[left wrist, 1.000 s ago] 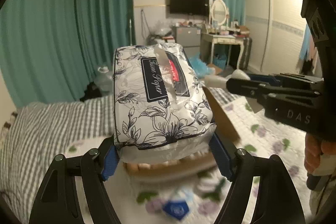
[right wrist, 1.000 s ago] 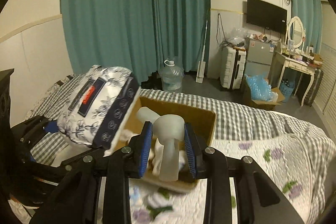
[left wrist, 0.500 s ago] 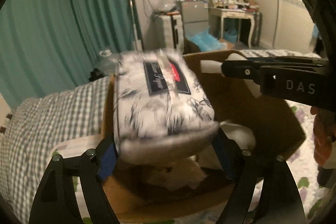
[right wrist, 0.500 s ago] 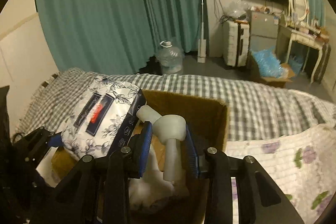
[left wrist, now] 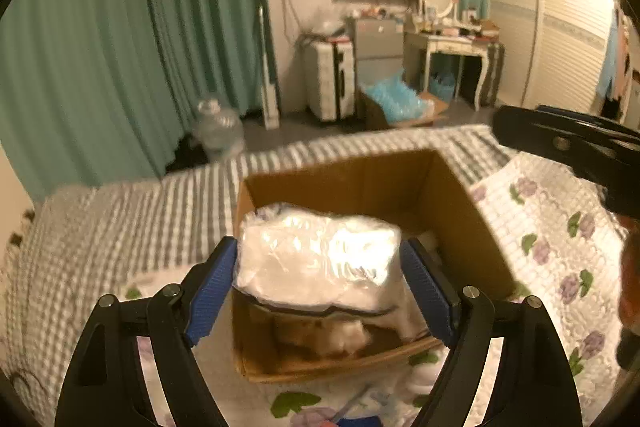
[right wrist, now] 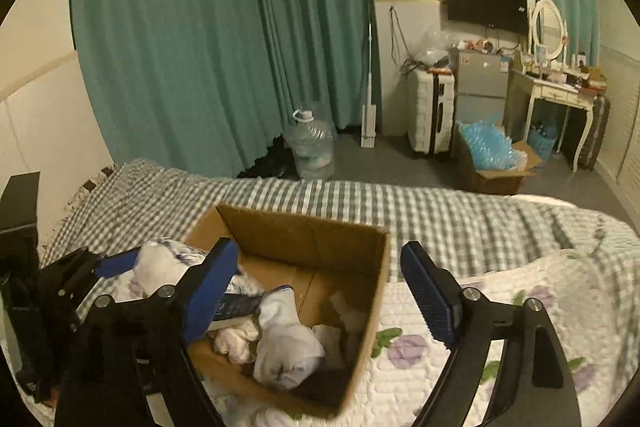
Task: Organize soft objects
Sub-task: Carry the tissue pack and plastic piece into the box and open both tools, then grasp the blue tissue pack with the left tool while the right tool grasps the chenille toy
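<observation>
The left hand-held gripper [left wrist: 320, 283] clamps a tissue pack [left wrist: 320, 259] between its ribbed blue pads, its crinkly, glossy plastic wrap bulging softly between them. The pack hangs over the near left part of an open cardboard box [left wrist: 452, 195] directly ahead, on a bed [left wrist: 120, 211] with a grey checked cover and a quilted floral spread. The right hand-held gripper [right wrist: 320, 287] is spread wide with nothing between its pads, above the same box [right wrist: 360, 307]. Below its left pad lie a rolled white sock [right wrist: 286, 343] and other pale soft pieces.
</observation>
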